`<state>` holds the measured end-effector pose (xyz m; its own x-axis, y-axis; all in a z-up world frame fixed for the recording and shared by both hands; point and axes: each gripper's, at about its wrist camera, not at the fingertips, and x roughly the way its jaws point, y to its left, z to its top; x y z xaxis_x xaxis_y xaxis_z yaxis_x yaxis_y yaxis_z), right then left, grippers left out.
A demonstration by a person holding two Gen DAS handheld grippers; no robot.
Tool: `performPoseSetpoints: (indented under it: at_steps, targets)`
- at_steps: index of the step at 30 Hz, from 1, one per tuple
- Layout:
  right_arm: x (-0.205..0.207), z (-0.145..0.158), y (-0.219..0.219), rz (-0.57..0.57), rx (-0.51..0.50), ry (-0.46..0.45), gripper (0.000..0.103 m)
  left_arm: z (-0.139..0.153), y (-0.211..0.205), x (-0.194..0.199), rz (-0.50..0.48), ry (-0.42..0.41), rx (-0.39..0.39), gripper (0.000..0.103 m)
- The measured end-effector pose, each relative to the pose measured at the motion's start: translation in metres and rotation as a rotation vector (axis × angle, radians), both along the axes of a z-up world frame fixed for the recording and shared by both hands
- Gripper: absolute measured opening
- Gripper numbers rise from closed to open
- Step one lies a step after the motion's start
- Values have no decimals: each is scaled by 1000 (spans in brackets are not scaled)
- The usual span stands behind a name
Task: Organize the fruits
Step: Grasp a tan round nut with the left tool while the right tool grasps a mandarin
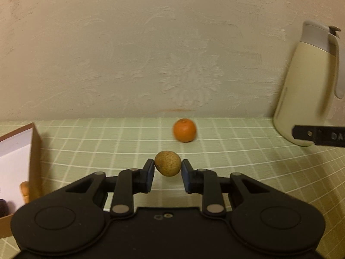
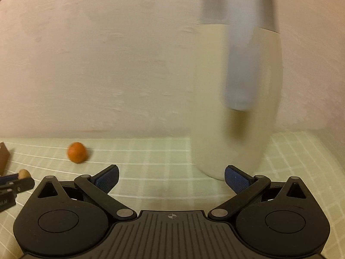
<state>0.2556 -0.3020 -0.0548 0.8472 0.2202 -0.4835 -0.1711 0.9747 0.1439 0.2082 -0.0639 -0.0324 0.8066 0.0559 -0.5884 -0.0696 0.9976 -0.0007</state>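
Presently a small brown speckled fruit (image 1: 168, 163) is pinched between the pads of the left gripper (image 1: 168, 173) above the checked tablecloth (image 1: 226, 161); the right gripper (image 2: 171, 178) is spread wide, nothing held, facing a cream jug (image 2: 235, 99); an orange (image 1: 184, 130) is seen behind

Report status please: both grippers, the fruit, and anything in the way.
Left gripper shut on brown fruit, lifted off tablecloth. Right gripper open, empty, facing cream jug. Orange loose behind. Box at left; path unobstructed.
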Motion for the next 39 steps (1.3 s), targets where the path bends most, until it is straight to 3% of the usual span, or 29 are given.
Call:
performPoseSetpoints:
  at_steps: [18, 21, 26, 32, 33, 34, 39]
  targets:
    - [56, -10, 133, 222, -62, 1, 103, 3, 54, -22, 66, 3, -13, 18]
    - [67, -19, 146, 231, -59, 28, 87, 3, 56, -26, 67, 4, -9, 18]
    - [83, -29, 159, 226, -56, 56, 85, -3, 65, -25, 88, 21, -16, 18]
    - [93, -36, 164, 216, -55, 87, 69, -3, 77, -15, 134, 15, -45, 18]
    - [93, -36, 163, 226, -43, 86, 58, -4, 78, -14, 140, 16, -45, 18]
    - [92, -35, 163, 230, -38, 82, 41, -5, 79, -13, 146, 17, -44, 18]
    - [90, -32, 164, 225, -71, 84, 40, -8, 84, -8, 168, 28, -53, 18]
